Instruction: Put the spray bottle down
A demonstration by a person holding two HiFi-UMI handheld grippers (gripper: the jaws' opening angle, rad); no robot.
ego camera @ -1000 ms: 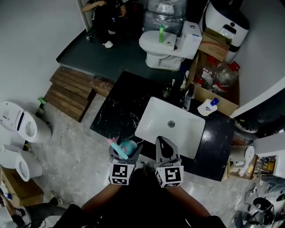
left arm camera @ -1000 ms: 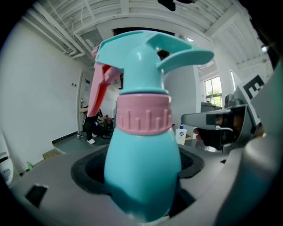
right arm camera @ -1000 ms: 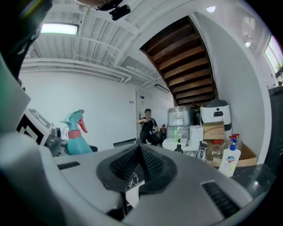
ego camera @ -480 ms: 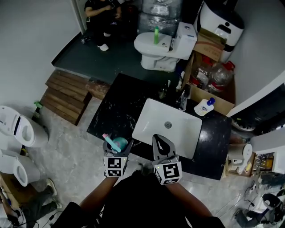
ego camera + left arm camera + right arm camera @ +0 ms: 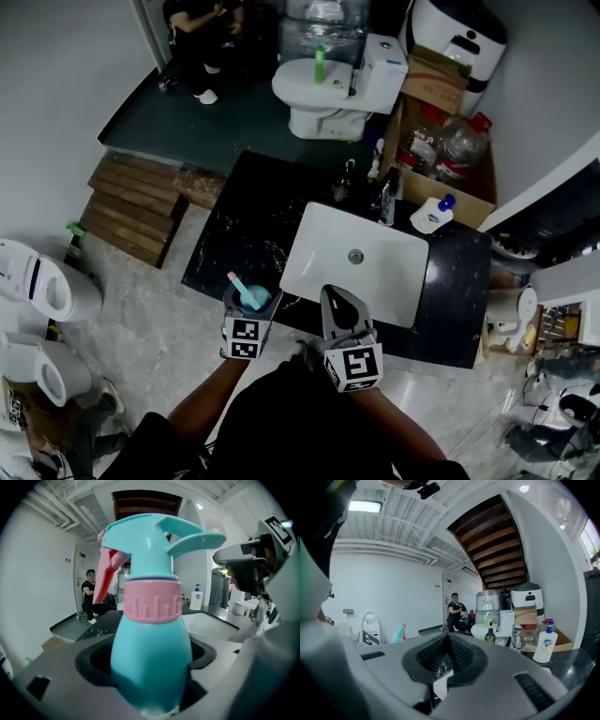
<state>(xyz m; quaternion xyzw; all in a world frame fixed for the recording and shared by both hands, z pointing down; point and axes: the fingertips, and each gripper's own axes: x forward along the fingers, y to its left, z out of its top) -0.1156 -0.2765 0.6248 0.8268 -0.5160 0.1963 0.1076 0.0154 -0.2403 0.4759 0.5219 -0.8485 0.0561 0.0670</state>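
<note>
the left gripper (image 5: pixel 248 307) sits low and centre-left in the head view, its jaws clamped around the belly of the teal spray bottle (image 5: pixel 150 658). the bottle stands upright in that grip, long axis vertical, with its pink collar and head above the jaws. the pink trigger (image 5: pixel 235 280) sticks out toward the upper left of the head view, so the nozzle seems to point that way, away from the sink.

just to its right, the right gripper (image 5: pixel 341 306) has its jaws pressed together on nothing.

the bottle hangs over the near left corner of the black countertop (image 5: pixel 239 220), left of the white sink basin (image 5: pixel 375 272). i cannot tell whether its base touches the counter. setting it down likely means going straight down or slightly forward, onto the bare black surface.
</note>
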